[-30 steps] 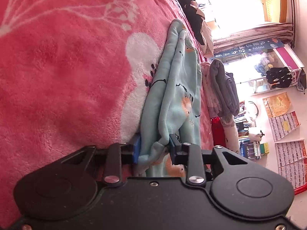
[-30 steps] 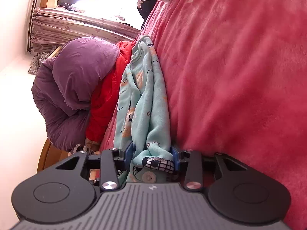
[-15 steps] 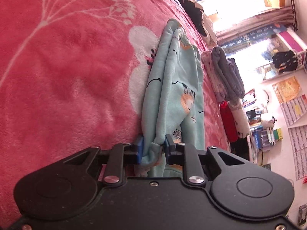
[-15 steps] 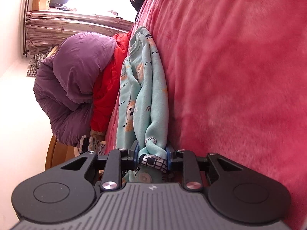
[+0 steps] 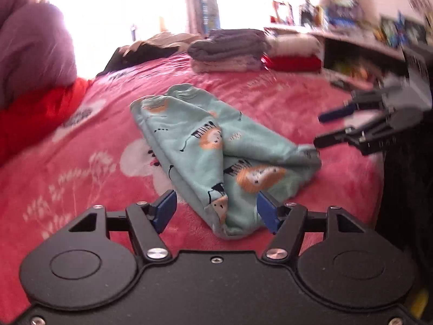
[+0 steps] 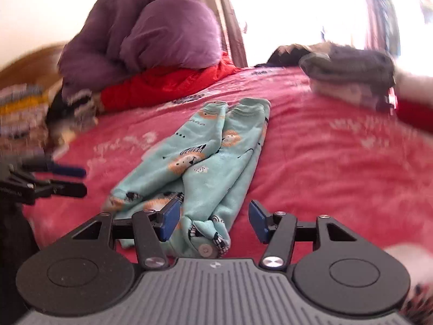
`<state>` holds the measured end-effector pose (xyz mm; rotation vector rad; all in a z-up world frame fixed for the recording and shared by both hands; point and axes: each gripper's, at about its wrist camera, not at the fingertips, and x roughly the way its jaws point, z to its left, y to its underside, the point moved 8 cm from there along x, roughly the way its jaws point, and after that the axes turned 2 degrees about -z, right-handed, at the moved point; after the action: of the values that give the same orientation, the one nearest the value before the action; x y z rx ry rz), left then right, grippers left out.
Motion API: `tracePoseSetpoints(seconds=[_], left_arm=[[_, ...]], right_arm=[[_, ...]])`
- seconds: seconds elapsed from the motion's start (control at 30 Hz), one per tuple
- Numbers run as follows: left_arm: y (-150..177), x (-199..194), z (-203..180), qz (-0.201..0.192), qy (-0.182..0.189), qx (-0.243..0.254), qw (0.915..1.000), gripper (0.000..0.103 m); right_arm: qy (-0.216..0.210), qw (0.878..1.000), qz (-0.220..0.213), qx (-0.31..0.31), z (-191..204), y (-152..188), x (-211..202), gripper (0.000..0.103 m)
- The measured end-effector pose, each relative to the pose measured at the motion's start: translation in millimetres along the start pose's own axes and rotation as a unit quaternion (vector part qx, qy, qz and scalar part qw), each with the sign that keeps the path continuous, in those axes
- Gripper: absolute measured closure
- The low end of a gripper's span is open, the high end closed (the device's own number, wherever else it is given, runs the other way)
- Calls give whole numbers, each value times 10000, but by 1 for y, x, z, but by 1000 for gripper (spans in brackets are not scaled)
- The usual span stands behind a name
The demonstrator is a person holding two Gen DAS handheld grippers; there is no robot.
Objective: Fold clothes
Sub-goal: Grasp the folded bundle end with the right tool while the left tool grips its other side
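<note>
Left wrist view: the mint trousers [image 5: 216, 146] lie folded over on the pink blanket [image 5: 81, 168], near the middle of the bed.
Open room: bare blanket on both long sides of the trousers — wider on the side towards the purple quilt [image 5: 29, 54].
Far edge: a stack of folded clothes [image 5: 230, 48] and a red folded piece [image 5: 292, 62] sit well apart from the trousers, near the bed's far side.
Left gripper [image 5: 216, 208]: jaws have just been opening and stand wide; the near end of the trousers lies between the blue pads [image 5: 165, 208], not pinched.
Right gripper [image 5: 322, 130]: seen from the side just beside the trousers' cuff, jaws apart, nothing clamped.
Right wrist view: right gripper [image 6: 213, 216] has also just been opening — the waistband end with its button lies loose between its pads [image 6: 258, 220]; the left gripper [image 6: 78, 178] hangs off to the side.
</note>
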<state>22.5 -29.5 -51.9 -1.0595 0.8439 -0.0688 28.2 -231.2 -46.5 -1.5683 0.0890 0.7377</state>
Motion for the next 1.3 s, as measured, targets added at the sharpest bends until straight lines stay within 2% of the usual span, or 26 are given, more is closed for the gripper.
tracePoseSetpoints(seconds=[0.03,0.1,0.2,0.3,0.43,0.63,0.77,0.97,1.0,1.03,1.1,1.17,1.27,1.3], left_arm=[[7,5,-9,112,-86,475,9988,38],[25,17,-20,357,-283,1297,9905,38],[41,30,-25,546,-521,2003,9768,38],[44,36,-27,501,-782,2550,9625,37],[47,46,-32,386,-1061,3113,9436,37],[35,48,-32,108,-1475,3426,9278,34],[30,50,-34,-20,-1576,3562,9210,34],[31,55,-37,-57,-1549,3717,9153,34],[30,56,-37,-63,-1546,3732,9148,34],[30,57,-37,-63,-1541,3743,9144,36],[29,59,-38,-18,-1501,3743,9151,46],[31,61,-39,59,-1474,3743,9155,62],[32,60,-37,193,-1478,3675,9180,75],[31,58,-36,210,-1479,3631,9197,76]], right_arm=[[114,9984,71,-556,7,5,0,46],[276,9874,303,-1528,19,17,4,46],[477,9643,695,-2511,32,40,13,46],[649,9410,838,-3213,41,56,20,43],[855,9212,605,-3748,47,60,32,40],[1163,8986,135,-4228,55,50,37,40],[1254,8913,-320,-4346,64,38,29,40],[1206,8860,-162,-4475,66,44,38,42],[1191,8856,-156,-4487,67,44,39,43],[1156,8859,-137,-4490,68,45,40,50],[1037,8898,-26,-4445,69,48,44,61],[978,8936,81,-4379,68,51,47,62],[862,9069,198,-4119,66,49,49,67],[809,9125,238,-4002,65,47,48,69]])
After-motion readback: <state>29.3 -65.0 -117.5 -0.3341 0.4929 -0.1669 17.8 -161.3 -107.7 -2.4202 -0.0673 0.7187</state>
